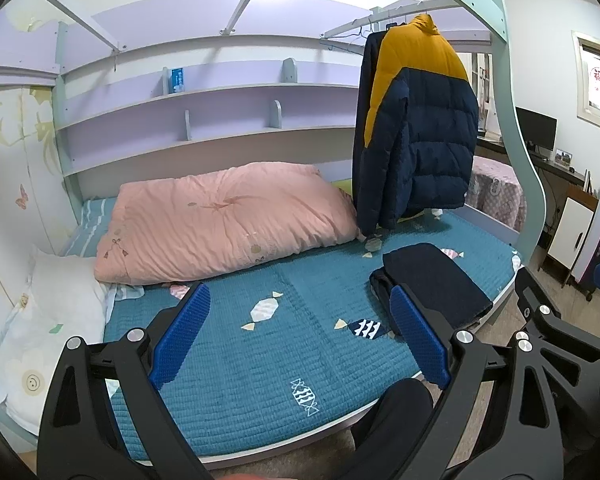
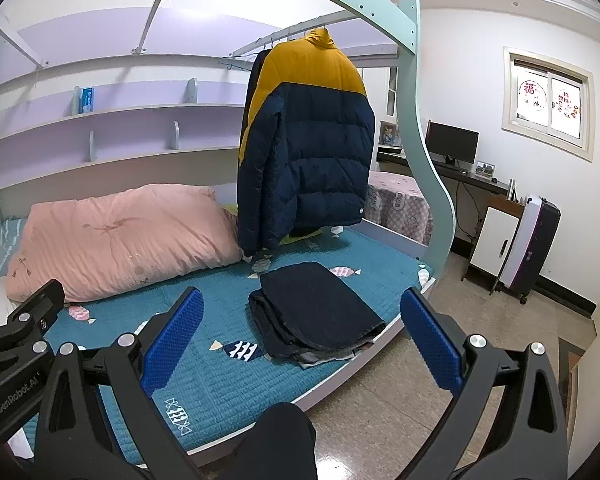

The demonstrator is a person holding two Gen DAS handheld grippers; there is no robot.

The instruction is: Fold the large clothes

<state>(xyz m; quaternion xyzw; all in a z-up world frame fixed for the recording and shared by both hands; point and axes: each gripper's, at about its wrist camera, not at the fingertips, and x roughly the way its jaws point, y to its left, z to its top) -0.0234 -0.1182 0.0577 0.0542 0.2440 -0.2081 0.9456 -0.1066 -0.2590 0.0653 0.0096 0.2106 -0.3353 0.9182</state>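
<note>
Left gripper (image 1: 300,340): fingers (image 1: 180,336) spread wide, holding nothing, poised above the bed (image 1: 228,360). Right gripper (image 2: 300,344): fingers (image 2: 430,344) likewise wide and empty, near the bed's outer edge.

Task items: one dark garment (image 2: 316,312) lies folded on the bed near the floor-side edge, apparently finished. A puffer jacket (image 2: 308,140), navy with a yellow yoke, hangs from a rail (image 2: 260,42) over the bed's far end, well apart from both grippers. Judged the next piece to fold.

Step in hand, as judged: fetch the jacket. Recommended method: take it at both shoulders, one gripper each, lift it clear of the hanger, and lay it flat on the open blue cover between the folded garment and the quilt (image 2: 120,236). Padded fabric is bulky and springy; grip deep and press folds down.

Surroundings: pink quilt along the wall side, white pillow (image 1: 56,320) at left, shelves (image 1: 204,92) behind, desk with monitor (image 2: 452,140) and suitcase (image 2: 532,244) at right.

Obstructions: the bed frame post (image 2: 424,160) stands beside the jacket; a second dark garment hangs behind it; the folded garment lies under the approach path.
</note>
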